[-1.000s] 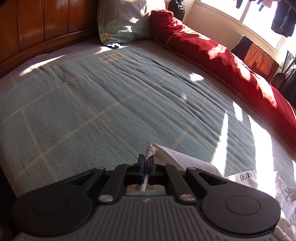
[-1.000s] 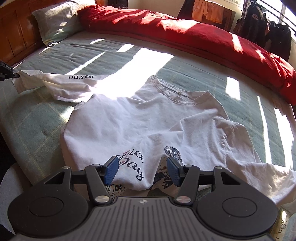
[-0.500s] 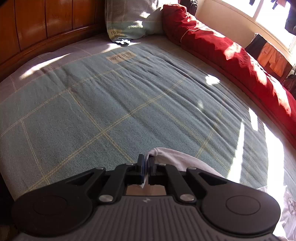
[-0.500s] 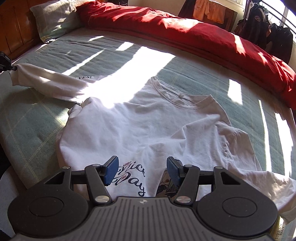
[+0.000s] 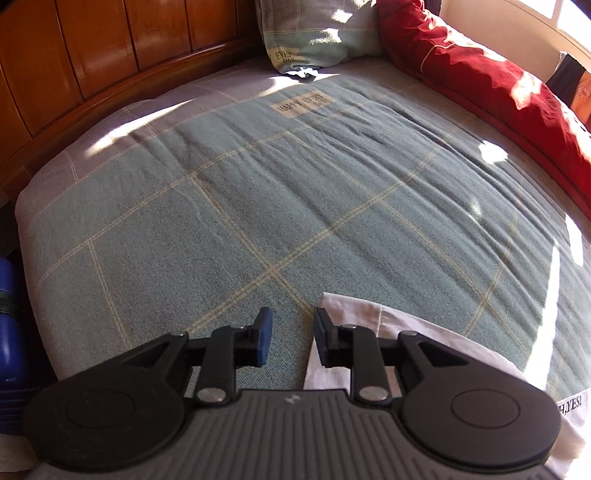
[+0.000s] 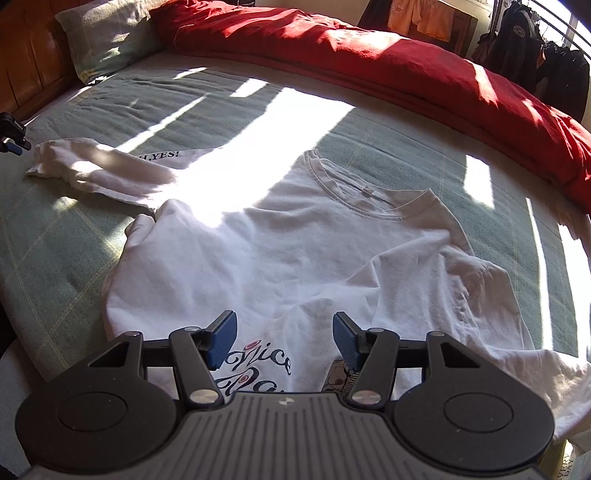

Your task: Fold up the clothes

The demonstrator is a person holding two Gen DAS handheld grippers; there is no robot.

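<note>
A white T-shirt (image 6: pixel 277 251) lies spread on the green checked bedspread (image 5: pixel 258 184), collar toward the red duvet. Its long sleeve (image 6: pixel 99 166), printed "OH,YES!", stretches out to the left. In the left wrist view the sleeve's end (image 5: pixel 354 310) lies flat on the bed under the right finger. My left gripper (image 5: pixel 292 321) hovers over that end and its jaws are opening, with only bedspread showing in the gap. My right gripper (image 6: pixel 284 328) stands open just above the shirt's printed lower part, gripping nothing.
A red duvet (image 6: pixel 406 62) runs along the bed's far side. A pillow (image 5: pixel 317 33) leans at the wooden headboard (image 5: pixel 110 48). A blue object (image 5: pixel 9 321) stands beside the bed's left edge. Dark clothes (image 6: pixel 535 55) hang by the window.
The left gripper pulled the sleeve end toward the headboard, then its jaws parted and let it go; the sleeve now lies flat. The right gripper edged forward over the shirt, still open.
</note>
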